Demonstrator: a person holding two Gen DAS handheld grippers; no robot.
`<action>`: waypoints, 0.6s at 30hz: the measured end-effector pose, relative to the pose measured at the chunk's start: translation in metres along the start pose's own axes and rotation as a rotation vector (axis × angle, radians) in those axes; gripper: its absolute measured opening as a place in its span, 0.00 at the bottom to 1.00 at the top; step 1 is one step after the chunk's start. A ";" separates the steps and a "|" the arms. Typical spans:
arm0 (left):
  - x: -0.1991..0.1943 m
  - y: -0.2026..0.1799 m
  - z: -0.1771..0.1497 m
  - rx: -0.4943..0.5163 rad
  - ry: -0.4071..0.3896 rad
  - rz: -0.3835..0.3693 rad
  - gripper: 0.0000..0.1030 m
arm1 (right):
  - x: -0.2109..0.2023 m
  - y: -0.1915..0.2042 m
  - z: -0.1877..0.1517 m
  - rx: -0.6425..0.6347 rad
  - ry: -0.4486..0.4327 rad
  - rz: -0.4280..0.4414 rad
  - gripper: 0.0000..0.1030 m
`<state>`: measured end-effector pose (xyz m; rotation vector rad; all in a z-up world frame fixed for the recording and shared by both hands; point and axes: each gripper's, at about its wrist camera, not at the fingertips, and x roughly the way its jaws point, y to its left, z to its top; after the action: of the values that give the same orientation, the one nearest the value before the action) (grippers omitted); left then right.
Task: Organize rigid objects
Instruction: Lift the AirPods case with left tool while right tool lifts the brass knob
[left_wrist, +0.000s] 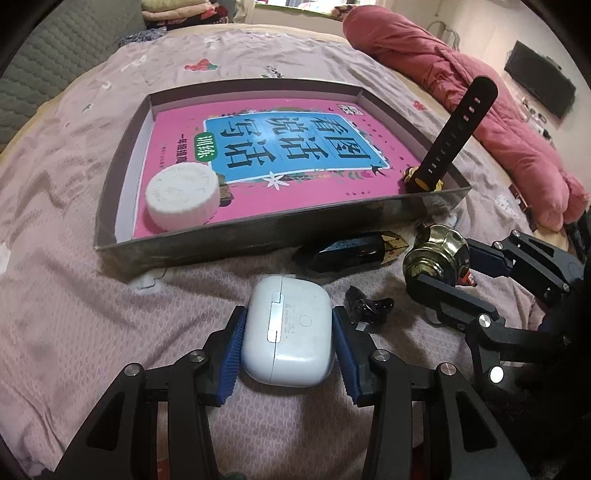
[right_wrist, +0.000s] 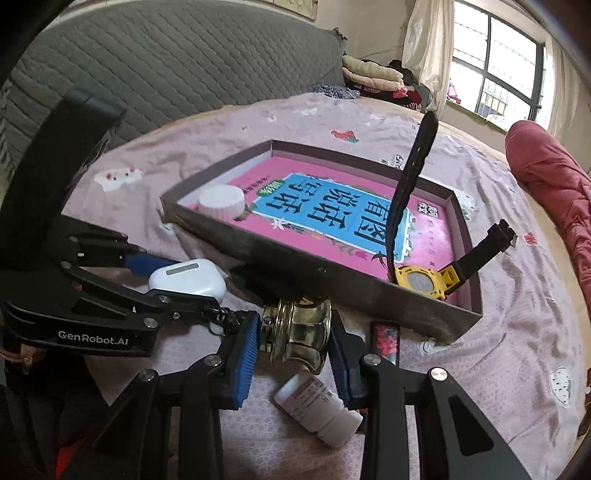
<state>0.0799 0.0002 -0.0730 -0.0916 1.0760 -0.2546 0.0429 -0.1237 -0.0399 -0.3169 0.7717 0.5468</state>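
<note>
Here we held both grippers low over the bed (left_wrist: 74, 295), just in front of the tray (left_wrist: 258, 236). The left gripper (left_wrist: 288, 347) had its jaws half open around a white earbud case (left_wrist: 288, 328), the blue pads (left_wrist: 232, 350) touching its two sides, the case resting on the pink sheet. The right gripper (right_wrist: 291, 343) had its jaws partly closed on a brass knob (right_wrist: 299, 332); the left pad met the knob's narrow end, and whether the right pad pressed on its wide end we could not tell.

In the tray lay a pink book (left_wrist: 258, 147) covering the floor. A white cap (left_wrist: 181, 197) sat on the book's near left corner. A yellow watch (right_wrist: 424, 282) lay in the near right corner, one black strap (right_wrist: 410, 184) standing up, the other over the tray's right wall.

On the sheet, near the tray's front wall, lay a dark pointed crystal (left_wrist: 351, 251) and a small black clip (left_wrist: 365, 306), between the two grippers. A white pill bottle (right_wrist: 317, 410) lay on its side under the right gripper, and a black floral tube (right_wrist: 386, 341) lay beside it.
</note>
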 end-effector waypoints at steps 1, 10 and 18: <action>-0.002 0.002 0.000 -0.009 -0.003 -0.006 0.45 | -0.001 -0.001 0.001 0.005 -0.004 0.005 0.35; -0.018 0.004 -0.002 -0.031 -0.047 0.002 0.45 | -0.014 -0.008 0.004 0.048 -0.054 0.035 0.35; -0.035 0.002 0.002 -0.032 -0.100 0.016 0.45 | -0.024 -0.012 0.007 0.078 -0.102 0.049 0.35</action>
<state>0.0664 0.0111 -0.0425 -0.1234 0.9814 -0.2166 0.0399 -0.1383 -0.0167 -0.1967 0.7022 0.5731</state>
